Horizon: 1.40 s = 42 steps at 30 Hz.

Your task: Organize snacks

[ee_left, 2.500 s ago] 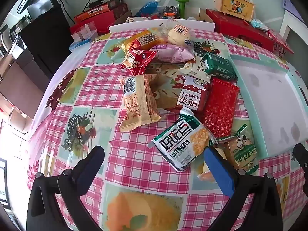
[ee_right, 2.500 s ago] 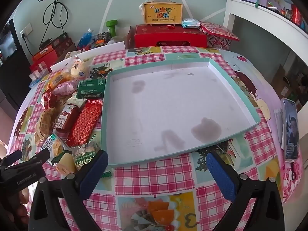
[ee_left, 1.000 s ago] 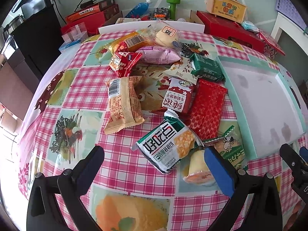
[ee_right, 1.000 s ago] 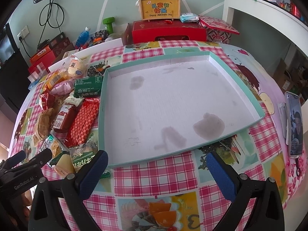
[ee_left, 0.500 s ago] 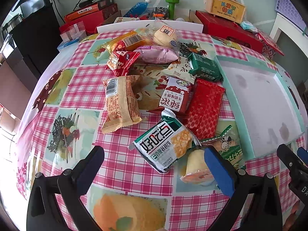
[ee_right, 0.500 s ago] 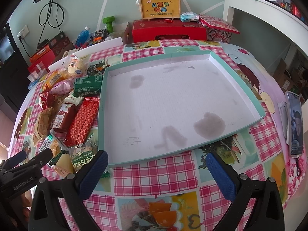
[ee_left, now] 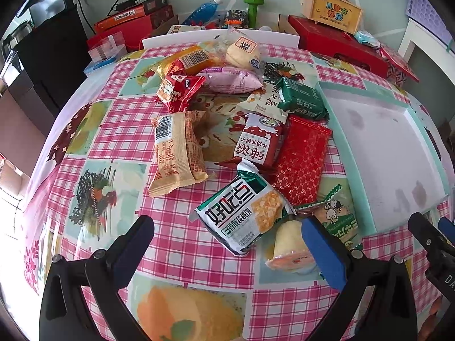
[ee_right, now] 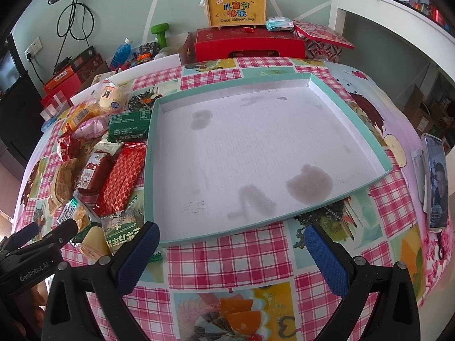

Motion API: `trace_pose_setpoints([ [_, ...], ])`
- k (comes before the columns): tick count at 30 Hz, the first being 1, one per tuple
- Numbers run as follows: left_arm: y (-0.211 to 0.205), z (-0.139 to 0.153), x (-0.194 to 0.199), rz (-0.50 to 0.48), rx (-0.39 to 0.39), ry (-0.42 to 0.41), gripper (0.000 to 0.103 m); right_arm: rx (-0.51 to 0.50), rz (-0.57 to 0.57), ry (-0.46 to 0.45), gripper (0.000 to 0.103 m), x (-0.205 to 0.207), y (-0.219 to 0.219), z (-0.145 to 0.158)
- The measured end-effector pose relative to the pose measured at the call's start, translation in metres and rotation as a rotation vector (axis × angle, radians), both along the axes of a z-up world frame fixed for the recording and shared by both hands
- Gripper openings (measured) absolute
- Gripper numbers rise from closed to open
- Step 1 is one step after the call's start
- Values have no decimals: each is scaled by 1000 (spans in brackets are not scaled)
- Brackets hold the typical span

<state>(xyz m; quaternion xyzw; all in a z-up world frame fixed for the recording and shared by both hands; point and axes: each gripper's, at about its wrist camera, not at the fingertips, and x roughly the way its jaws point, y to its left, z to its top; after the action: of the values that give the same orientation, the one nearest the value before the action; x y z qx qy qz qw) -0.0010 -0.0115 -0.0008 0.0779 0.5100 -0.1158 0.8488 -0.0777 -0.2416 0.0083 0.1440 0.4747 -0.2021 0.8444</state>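
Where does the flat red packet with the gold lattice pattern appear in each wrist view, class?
Left wrist: the red lattice packet lies right of centre, just left of the tray's teal rim.
Right wrist: the same packet lies at the left, again beside the tray's left rim.
Shared landmark: the yellow handled box at the back.

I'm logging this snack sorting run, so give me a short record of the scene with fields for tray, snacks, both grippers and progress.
tray: teal-rimmed tray, nothing in it, stained floor
snacks: pile of packets left of the tray, nearest the green-and-white biscuit packet
left hand-held gripper: open, holds nothing, above the tablecloth in front of the pile
right hand-held gripper: open, holds nothing, at the tray's near edge
progress: no snack in the tray
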Motion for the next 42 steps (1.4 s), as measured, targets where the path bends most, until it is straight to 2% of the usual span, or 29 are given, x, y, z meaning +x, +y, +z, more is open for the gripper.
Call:
trace_pose_setpoints([
  [19, 3, 0, 0, 3, 1, 4, 103, -3, 2, 1, 103, 0, 0, 1],
  [28, 25, 12, 16, 96, -68, 20, 103, -18, 121, -51, 103, 11, 34, 9],
  [33, 29, 7, 21, 106, -95, 58, 103, 32, 196, -66, 103, 21, 56, 5],
  [37, 28, 1, 29, 110, -133, 110, 103, 38, 226, -33, 101, 27, 70, -4],
  [40, 23, -2, 34, 109, -149, 138, 103, 35, 245, -3, 91, 32, 77, -12],
  [42, 20, -4, 36, 103, -158, 153, 102, 37, 250, 10, 89, 34, 79, -15],
])
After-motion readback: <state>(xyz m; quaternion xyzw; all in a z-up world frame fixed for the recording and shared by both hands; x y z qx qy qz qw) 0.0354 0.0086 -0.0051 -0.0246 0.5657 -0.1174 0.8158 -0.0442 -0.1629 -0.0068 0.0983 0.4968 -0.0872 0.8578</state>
